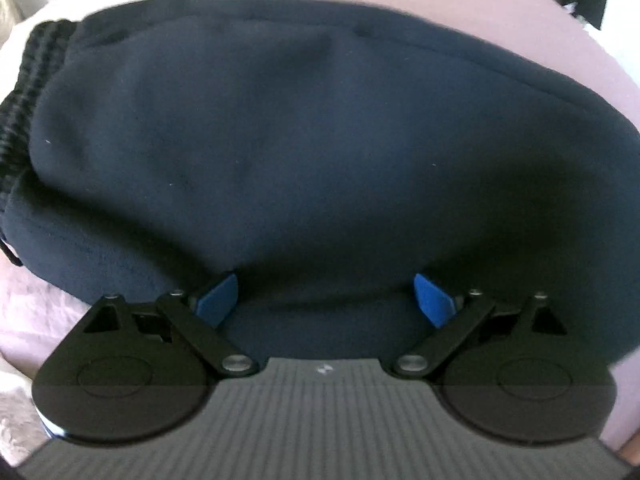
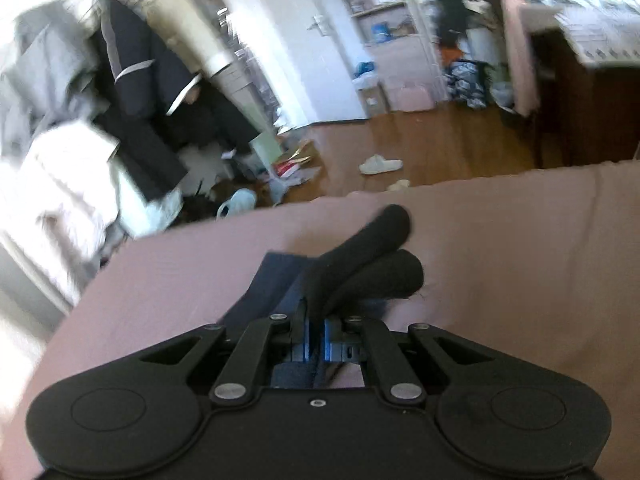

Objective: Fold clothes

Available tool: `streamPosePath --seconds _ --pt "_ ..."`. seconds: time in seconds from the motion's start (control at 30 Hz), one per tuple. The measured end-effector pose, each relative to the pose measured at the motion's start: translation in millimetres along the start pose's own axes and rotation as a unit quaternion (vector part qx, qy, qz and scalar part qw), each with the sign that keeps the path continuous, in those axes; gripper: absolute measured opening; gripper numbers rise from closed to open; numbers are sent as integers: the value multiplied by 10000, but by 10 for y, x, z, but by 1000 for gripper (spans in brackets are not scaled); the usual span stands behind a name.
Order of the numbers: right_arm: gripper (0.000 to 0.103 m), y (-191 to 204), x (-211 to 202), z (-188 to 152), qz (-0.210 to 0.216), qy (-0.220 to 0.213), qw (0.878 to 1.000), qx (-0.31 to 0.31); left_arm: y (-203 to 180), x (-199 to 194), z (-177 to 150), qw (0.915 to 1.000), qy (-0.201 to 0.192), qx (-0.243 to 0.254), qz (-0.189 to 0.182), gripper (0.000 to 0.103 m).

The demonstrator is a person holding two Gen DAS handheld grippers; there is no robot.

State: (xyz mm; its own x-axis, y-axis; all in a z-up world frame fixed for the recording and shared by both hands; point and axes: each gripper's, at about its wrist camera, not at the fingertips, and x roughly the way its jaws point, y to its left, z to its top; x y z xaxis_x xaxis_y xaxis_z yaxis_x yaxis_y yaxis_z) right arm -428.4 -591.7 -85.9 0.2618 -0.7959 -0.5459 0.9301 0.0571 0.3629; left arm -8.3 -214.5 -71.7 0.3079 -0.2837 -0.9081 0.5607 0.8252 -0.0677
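A navy garment, folded into a thick bundle, lies on the pink bedsheet and fills the left wrist view. Its black ribbed band shows at the far left. My left gripper points steeply down over the bundle's near edge. Its blue pads stand wide apart with navy cloth under the gap and nothing pinched. In the right wrist view my right gripper is shut on dark cloth: a navy fold and two black rolled ends stick out ahead of the jaws.
The pink bed spreads ahead of the right gripper and ends at a wooden floor with pale slippers and scattered clutter. Hanging dark and grey clothes crowd the left; shelves stand behind.
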Motion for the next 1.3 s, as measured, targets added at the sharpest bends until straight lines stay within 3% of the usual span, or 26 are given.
streamPosePath --seconds 0.07,0.17,0.23,0.33,0.43,0.5,0.6,0.7,0.77,0.83,0.9,0.97,1.0,1.07,1.1,1.13,1.27,1.3 --pt "8 366 -157 -48 252 -278 9953 -898 46 -98 137 9998 -31 -164 -88 91" --pt "8 936 -589 -185 1016 -622 9759 -1827 141 -466 283 9969 -765 -148 64 91" --pt "8 1366 -883 -283 1642 -565 9611 -2148 209 -712 392 9939 -1083 -134 173 91" --pt "8 2061 -1320 -433 2601 -416 9303 -2553 543 -1055 585 9883 -1445 -487 -16 90" --pt "8 2848 -1675 -618 3704 10 8905 -2640 1110 -1385 811 9757 -1802 -1163 -447 88" --pt "8 3384 -1854 -819 4300 304 8617 -2676 1512 -1492 807 9627 -2066 -1595 -712 88" --pt "8 4071 -2153 -1330 4809 422 8252 -2931 1922 -1482 544 9387 -2447 -2174 -1083 88" --pt "8 4615 -2214 -2028 4980 878 8066 -3059 2401 -1068 146 8915 -2865 -3304 -1179 88" --pt "9 4859 -2174 -2545 4943 1334 7974 -3195 2712 -755 56 8750 -2336 -3912 -1640 78" --pt "11 5052 -2063 -3090 4786 1701 7883 -3472 2936 -542 -12 8612 -1983 -4209 -2047 77" --pt "19 5157 -1878 -3485 4696 2259 7651 -3783 2995 -546 -27 8705 -1998 -4044 -1971 77" --pt "30 5070 -1766 -3528 4940 2761 7346 -3743 2999 -534 10 8799 -1938 -3908 -1886 77" --pt "36 5026 -1709 -3549 5055 3007 7183 -3717 2992 -515 17 8773 -1900 -3921 -2013 78" --pt "43 4865 -1590 -3353 5441 3429 6887 -3348 2977 -472 31 8722 -1833 -3940 -2246 78" --pt "46 4761 -1529 -3181 5674 3611 6739 -3058 2956 -436 34 8745 -1877 -3892 -2203 78" --pt "53 4644 -1482 -3020 5859 3742 6621 -2799 2881 -494 62 8820 -1923 -3749 -2110 78" --pt "66 4010 -1486 -2520 6062 3649 6705 -2232 2573 -717 101 9090 -2133 -3074 -1838 81" --pt "66 3844 -1488 -2395 6054 3564 6776 -2177 2467 -733 132 9141 -2118 -2928 -1840 81"
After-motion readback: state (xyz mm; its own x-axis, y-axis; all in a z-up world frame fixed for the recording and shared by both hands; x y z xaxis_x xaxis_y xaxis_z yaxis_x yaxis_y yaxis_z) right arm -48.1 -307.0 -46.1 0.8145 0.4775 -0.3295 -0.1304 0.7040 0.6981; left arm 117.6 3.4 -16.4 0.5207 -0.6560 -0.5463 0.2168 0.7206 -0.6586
